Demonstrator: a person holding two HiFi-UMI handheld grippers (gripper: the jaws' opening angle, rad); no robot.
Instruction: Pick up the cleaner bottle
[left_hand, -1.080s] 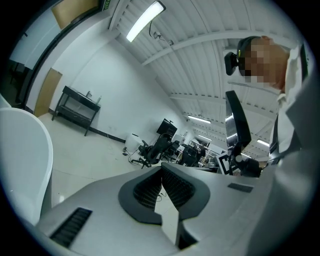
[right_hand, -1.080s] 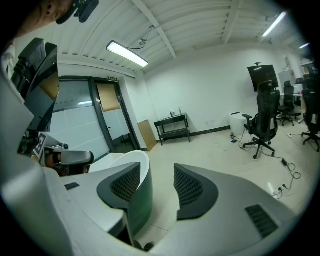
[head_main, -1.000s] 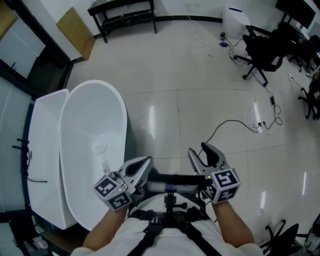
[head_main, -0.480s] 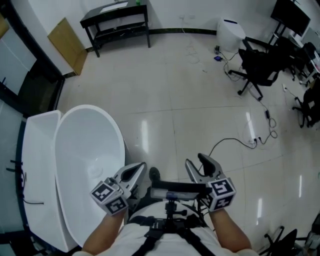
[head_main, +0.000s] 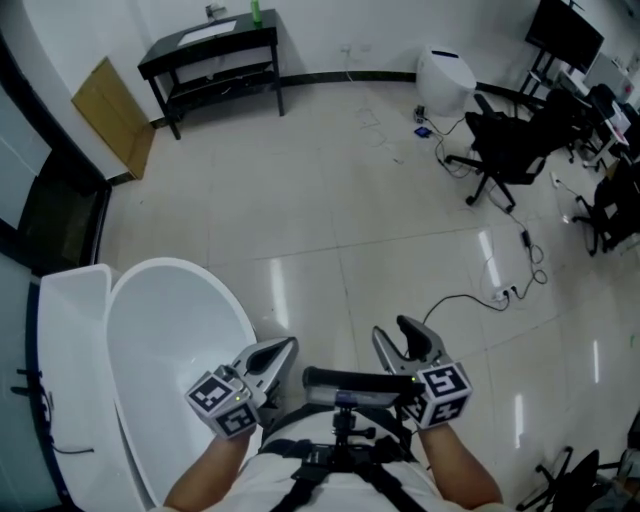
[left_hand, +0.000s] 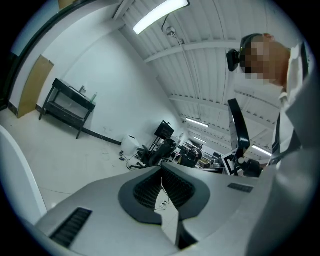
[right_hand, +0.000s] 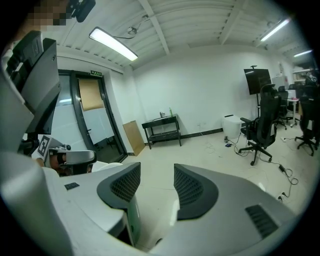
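Observation:
A small green cleaner bottle (head_main: 256, 12) stands on a black table (head_main: 210, 45) by the far wall, well away from both grippers. It also shows as a green speck (left_hand: 93, 96) in the left gripper view and on the table (right_hand: 162, 127) in the right gripper view. My left gripper (head_main: 272, 358) is held low in front of my body, its pads meeting at the tips with nothing in them. Beside it my right gripper (head_main: 400, 345) stands open and empty, pointing across the floor toward the table.
A white bathtub (head_main: 150, 340) lies close on my left. Office chairs (head_main: 505, 150) and a white bin (head_main: 443, 78) stand at the right. A black cable (head_main: 470, 295) trails on the tiled floor. A brown board (head_main: 110, 115) leans by a dark doorway.
Both grippers and the head view have moved forward over the floor. The bathtub has slid down and left in view, and the black table with the bottle has come into sight.

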